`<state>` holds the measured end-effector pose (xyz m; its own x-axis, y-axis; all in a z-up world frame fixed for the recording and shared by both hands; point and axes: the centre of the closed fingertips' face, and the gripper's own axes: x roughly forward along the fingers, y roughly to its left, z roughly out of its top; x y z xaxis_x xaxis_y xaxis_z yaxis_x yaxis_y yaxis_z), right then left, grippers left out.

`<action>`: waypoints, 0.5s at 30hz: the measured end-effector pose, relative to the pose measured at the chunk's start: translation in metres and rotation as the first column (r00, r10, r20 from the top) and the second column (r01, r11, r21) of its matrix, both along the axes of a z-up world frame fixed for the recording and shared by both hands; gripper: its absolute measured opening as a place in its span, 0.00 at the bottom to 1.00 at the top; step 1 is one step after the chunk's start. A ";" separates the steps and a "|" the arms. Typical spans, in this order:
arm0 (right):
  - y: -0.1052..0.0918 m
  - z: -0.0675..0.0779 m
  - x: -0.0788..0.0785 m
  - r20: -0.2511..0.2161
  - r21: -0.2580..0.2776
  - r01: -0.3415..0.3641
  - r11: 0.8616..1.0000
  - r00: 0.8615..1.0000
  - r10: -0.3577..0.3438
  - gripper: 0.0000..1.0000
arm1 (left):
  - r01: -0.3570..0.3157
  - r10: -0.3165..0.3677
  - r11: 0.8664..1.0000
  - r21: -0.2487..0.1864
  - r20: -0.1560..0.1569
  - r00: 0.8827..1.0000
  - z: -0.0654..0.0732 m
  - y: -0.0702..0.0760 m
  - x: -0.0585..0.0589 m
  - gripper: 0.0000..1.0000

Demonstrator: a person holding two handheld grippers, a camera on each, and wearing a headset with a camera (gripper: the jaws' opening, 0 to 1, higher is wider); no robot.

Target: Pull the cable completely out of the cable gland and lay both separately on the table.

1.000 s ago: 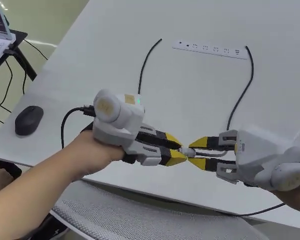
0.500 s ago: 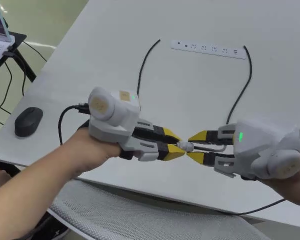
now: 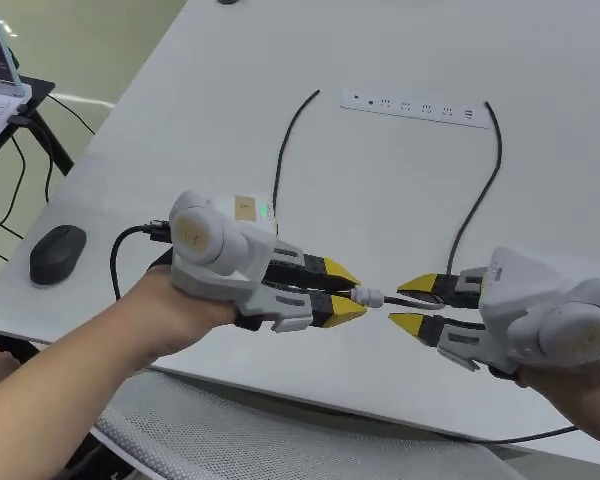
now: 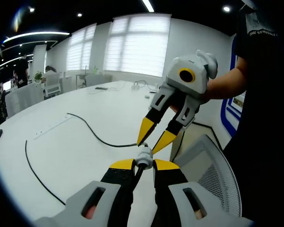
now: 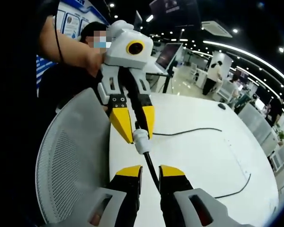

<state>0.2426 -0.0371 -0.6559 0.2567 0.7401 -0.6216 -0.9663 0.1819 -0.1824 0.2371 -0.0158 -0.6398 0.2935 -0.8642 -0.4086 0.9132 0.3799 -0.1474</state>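
Note:
A small white cable gland sits pinched at the yellow tips of my left gripper, which is shut on it. From the gland a thin black cable runs right into my right gripper, whose jaws are closed around it. Both are held in the air over the table's near edge. In the left gripper view the gland lies between my own jaws, and the right gripper faces it. In the right gripper view the cable leads from my jaws up to the gland.
On the white table lie a power strip with its black cord and a loose black cable. A black mouse sits at the left edge. A grey mesh chair stands below the near edge.
My right gripper has drawn back to the right, away from the gland. A short stretch of black cable now shows between the two grippers. The left gripper still holds the gland.

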 end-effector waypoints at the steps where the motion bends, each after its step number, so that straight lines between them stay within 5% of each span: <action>1: 0.001 0.000 0.000 0.008 0.000 0.012 1.000 1.000 -0.012 0.09 | 0.001 -0.001 1.000 0.004 0.003 1.000 0.000 0.000 0.001 0.15; 15: 0.007 0.004 0.002 0.107 -0.029 0.059 0.998 0.993 -0.055 0.02 | 0.028 -0.028 0.999 0.015 0.017 0.999 -0.002 0.001 0.006 0.15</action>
